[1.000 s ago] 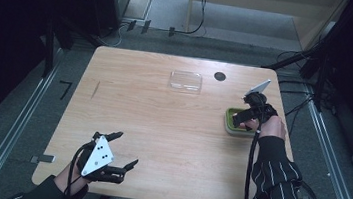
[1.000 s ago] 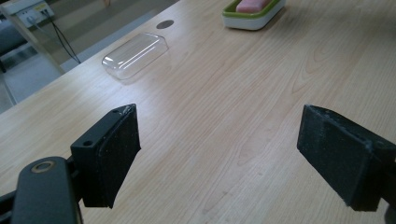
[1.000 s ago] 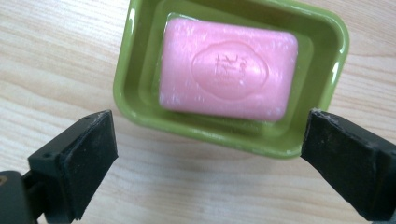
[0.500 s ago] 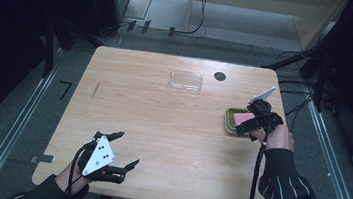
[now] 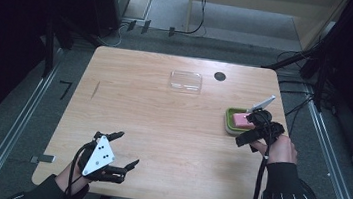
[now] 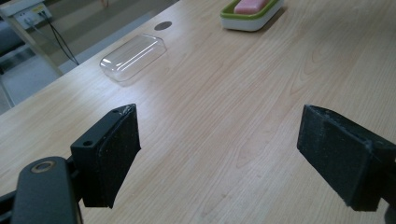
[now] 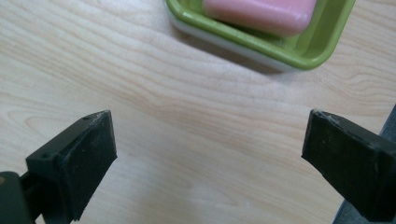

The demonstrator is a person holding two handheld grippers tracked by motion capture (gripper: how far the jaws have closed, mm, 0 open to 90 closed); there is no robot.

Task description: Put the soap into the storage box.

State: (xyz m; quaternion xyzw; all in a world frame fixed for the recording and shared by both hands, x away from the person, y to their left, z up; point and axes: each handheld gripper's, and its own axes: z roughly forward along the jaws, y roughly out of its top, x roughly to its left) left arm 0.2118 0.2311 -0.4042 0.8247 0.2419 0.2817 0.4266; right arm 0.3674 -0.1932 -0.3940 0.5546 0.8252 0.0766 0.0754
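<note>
The pink rectangular soap bar (image 5: 242,120) lay in its green plastic dish (image 5: 229,121) near the light wooden bench's (image 5: 161,123) right edge. Your right gripper (image 5: 249,138) hovered just beside it, jaws spread. Your left gripper (image 5: 123,150) hung at the near-left edge, jaws spread, well apart from the clear plastic lid (image 5: 185,80).

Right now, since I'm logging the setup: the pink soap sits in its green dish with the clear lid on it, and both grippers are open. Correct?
Not quite. The clear lid lies apart on the table, as the high view shows. The pink soap sits uncovered in the green dish; the left gripper and right gripper are open.
</note>
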